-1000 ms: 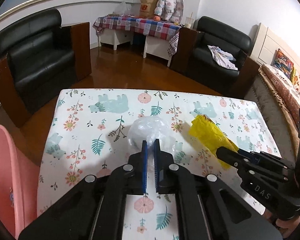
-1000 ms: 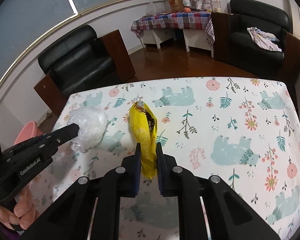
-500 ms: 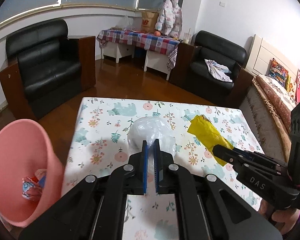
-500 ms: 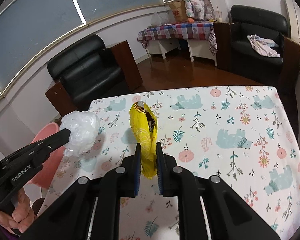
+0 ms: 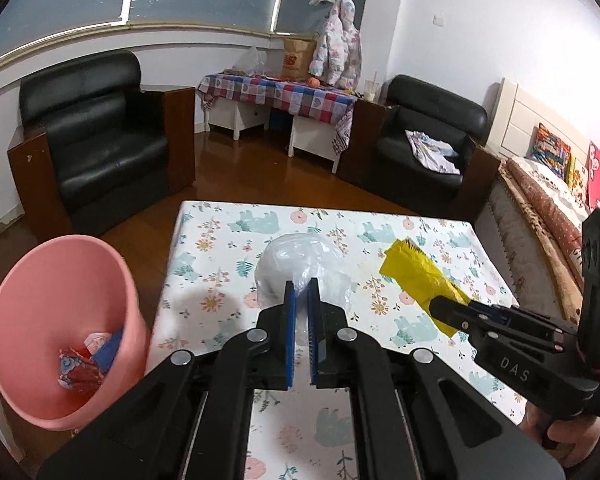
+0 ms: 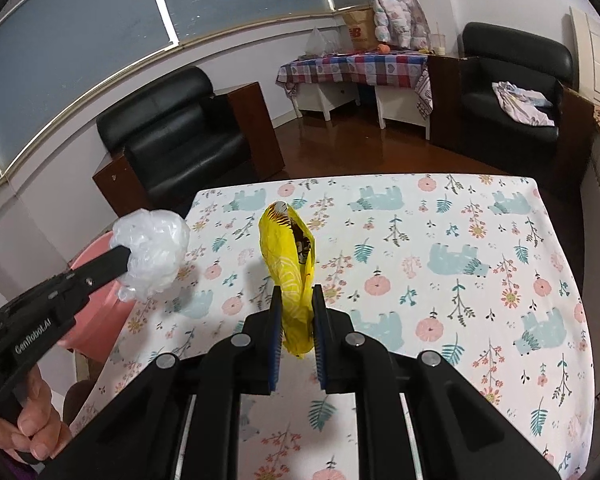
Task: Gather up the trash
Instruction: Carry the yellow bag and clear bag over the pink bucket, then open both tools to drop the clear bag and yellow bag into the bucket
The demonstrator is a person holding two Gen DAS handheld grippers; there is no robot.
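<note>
Up above a table point(image 5: 228, 320) covered in a cloth printed with bears and flowers, two handheld grippers each carry a piece of trash. On the left, the left gripper point(image 5: 301, 286) has its blue pads pressed together on a crumpled ball of clear plastic point(image 5: 296, 266), which sticks out past the fingertips; from the right wrist view that ball point(image 6: 150, 254) hangs over the table's left edge. On the right, the right gripper point(image 6: 296, 296) is clamped on a yellow wrapper point(image 6: 290, 264), held upright with its torn top open and a dark lining showing. From the left wrist view the wrapper point(image 5: 418, 276) sits to the right of the plastic ball, the two apart from each other. Just beside the table's left edge stands a pink bin point(image 5: 28, 320), its mouth tilted toward the camera, with a few coloured scraps point(image 5: 90, 356) lying at the bottom. The tabletop under both grippers is bare cloth out to its far and right edges. Beyond the far edge lies open brown wooden floor point(image 5: 252, 176), then two black armchairs point(image 5: 100, 136) and a low table with a checked cloth point(image 5: 280, 92) against the wall. A hand point(image 6: 32, 428) grips the left gripper's handle at the lower left.
</note>
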